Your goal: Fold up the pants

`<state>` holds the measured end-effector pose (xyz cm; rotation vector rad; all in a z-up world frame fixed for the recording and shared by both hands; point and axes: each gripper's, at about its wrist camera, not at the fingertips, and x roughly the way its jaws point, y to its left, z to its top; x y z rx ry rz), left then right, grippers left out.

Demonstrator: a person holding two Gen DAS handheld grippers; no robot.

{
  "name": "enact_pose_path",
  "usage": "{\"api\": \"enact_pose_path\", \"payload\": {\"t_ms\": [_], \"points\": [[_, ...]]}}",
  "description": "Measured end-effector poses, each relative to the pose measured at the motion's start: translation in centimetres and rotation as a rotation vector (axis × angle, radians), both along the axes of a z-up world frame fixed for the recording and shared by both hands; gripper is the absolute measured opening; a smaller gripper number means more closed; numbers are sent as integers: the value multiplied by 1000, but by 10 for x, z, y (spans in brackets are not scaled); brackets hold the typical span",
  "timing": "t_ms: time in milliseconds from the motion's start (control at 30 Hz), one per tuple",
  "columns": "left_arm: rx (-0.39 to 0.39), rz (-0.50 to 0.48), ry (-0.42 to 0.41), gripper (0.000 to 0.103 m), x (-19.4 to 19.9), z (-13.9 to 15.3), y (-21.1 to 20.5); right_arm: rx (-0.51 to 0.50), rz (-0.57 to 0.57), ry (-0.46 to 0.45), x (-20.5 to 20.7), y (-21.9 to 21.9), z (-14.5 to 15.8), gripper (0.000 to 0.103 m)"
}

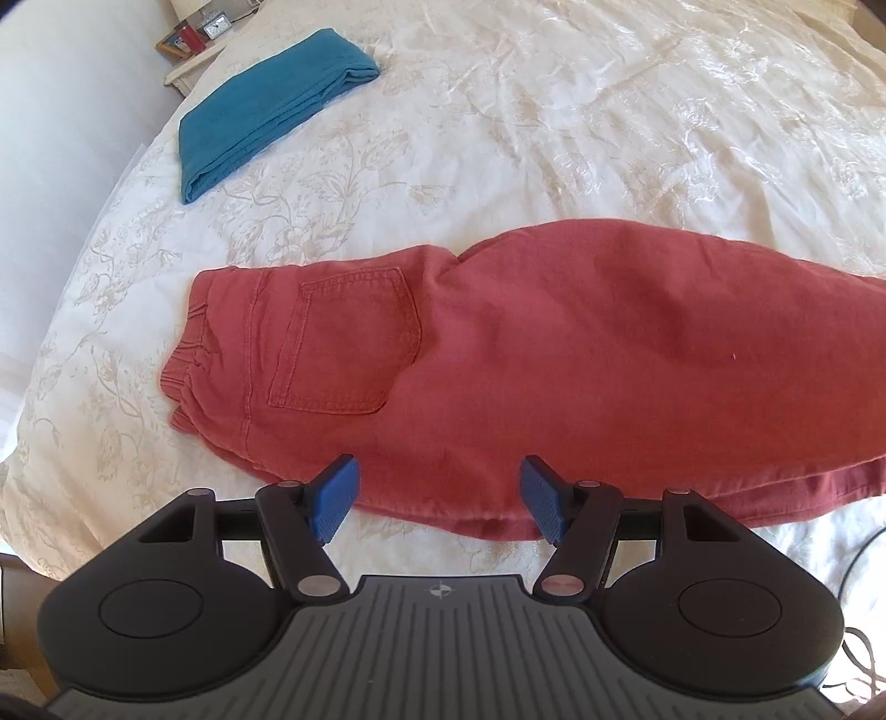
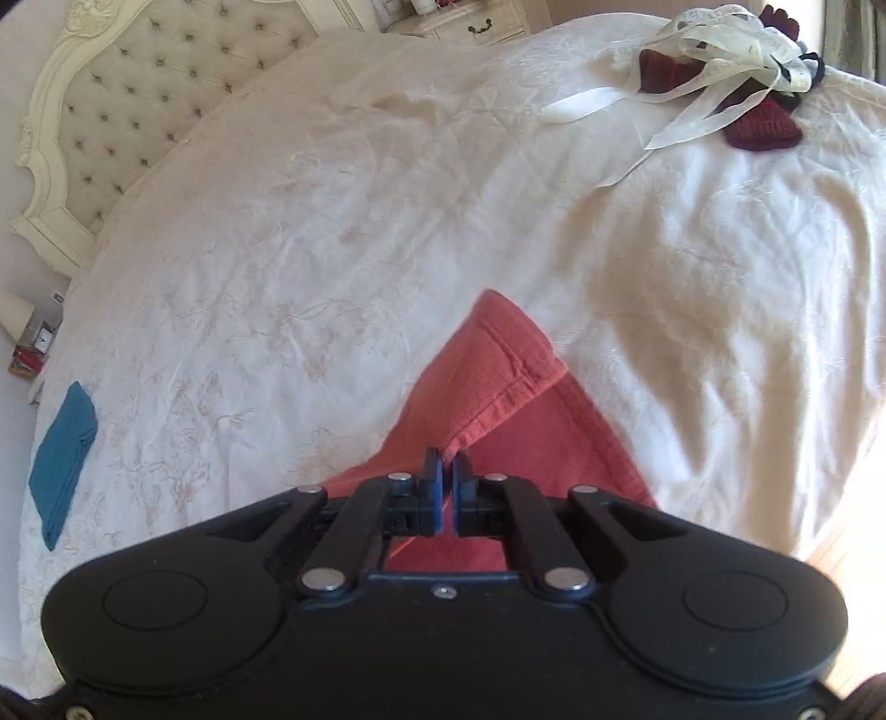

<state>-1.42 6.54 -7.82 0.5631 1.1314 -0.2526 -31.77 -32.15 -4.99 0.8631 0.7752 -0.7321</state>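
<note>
Red pants (image 1: 498, 376) lie lengthwise on the white floral bedspread (image 1: 498, 138), waistband at the left, back pocket up, legs running off to the right. My left gripper (image 1: 440, 498) is open and empty, its blue pads hovering over the near edge of the pants by the seat. In the right wrist view the leg end of the pants (image 2: 498, 376) is lifted, with the hem showing. My right gripper (image 2: 447, 471) is shut on the red fabric near the hem.
Folded teal pants (image 1: 266, 111) lie at the far left of the bed, also seen in the right wrist view (image 2: 61, 454). A tufted headboard (image 2: 138, 99), a nightstand with a clock (image 1: 205, 33), and ribbons with dark red knitwear (image 2: 747, 83) are at the edges.
</note>
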Motion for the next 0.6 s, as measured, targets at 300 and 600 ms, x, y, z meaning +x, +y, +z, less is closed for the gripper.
{"api": "enact_pose_path", "payload": {"t_ms": [300, 600], "points": [[42, -11, 17, 63, 5, -23, -10, 121, 68, 262, 10, -6, -88, 9], [84, 77, 100, 63, 37, -71, 6, 123, 90, 363, 14, -2, -85, 30]]}}
